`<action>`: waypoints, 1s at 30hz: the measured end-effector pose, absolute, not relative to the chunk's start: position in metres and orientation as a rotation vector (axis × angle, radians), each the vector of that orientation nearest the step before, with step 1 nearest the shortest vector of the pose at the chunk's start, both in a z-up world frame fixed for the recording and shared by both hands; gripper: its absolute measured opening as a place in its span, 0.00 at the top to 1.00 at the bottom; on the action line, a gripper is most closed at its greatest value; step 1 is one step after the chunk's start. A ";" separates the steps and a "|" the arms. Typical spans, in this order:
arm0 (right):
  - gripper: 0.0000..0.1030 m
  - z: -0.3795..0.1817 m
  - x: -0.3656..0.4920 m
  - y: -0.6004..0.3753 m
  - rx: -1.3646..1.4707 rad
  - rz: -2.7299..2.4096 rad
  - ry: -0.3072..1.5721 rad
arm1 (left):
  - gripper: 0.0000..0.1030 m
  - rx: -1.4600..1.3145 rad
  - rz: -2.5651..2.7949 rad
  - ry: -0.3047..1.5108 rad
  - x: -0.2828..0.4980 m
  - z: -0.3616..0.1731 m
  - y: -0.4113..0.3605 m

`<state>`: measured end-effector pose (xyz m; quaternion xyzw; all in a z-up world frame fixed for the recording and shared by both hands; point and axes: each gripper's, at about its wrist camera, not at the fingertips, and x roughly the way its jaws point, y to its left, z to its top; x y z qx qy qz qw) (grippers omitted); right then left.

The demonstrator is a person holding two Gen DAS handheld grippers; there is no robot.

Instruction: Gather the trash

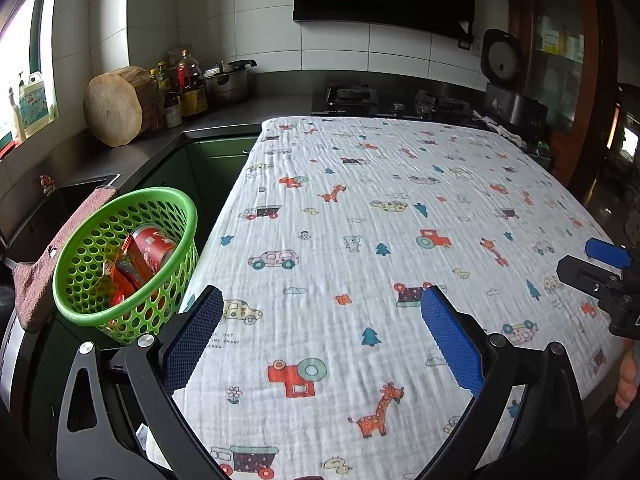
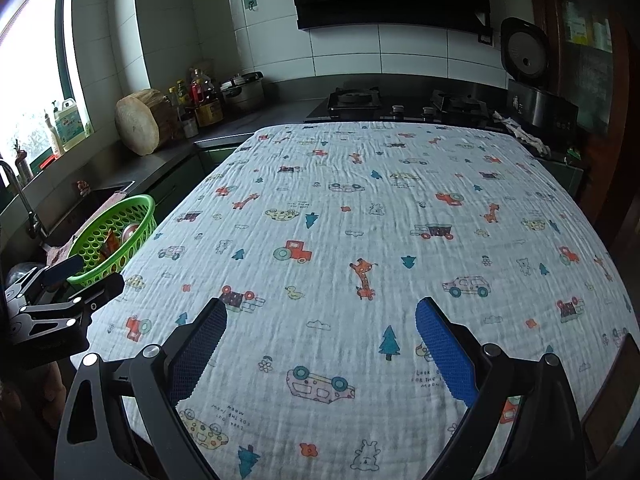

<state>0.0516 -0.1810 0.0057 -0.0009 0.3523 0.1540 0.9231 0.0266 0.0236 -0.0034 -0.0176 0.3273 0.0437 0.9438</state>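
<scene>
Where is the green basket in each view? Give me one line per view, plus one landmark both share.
Left wrist: green basket at lower left, beside the table's left edge, trash inside.
Right wrist: green basket at middle left, smaller, behind the left tool.
Shared landmark: round wooden chopping block on the counter.

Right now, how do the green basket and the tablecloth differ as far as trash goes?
The green basket holds trash: a red can and orange wrappers. The tablecloth has nothing lying on it in either view.
The basket is plain green, perforated and round; the tablecloth is white, flat and printed with cartoon vehicles and giraffes.
The basket sits off the cloth's left edge, beside the sink.
Shared: neither is touched by the left tongs or right tongs, both open and empty.
</scene>
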 end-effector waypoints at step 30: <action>0.10 0.010 0.050 -0.189 -0.001 0.278 0.693 | 0.05 -0.065 0.065 0.652 0.030 0.004 0.018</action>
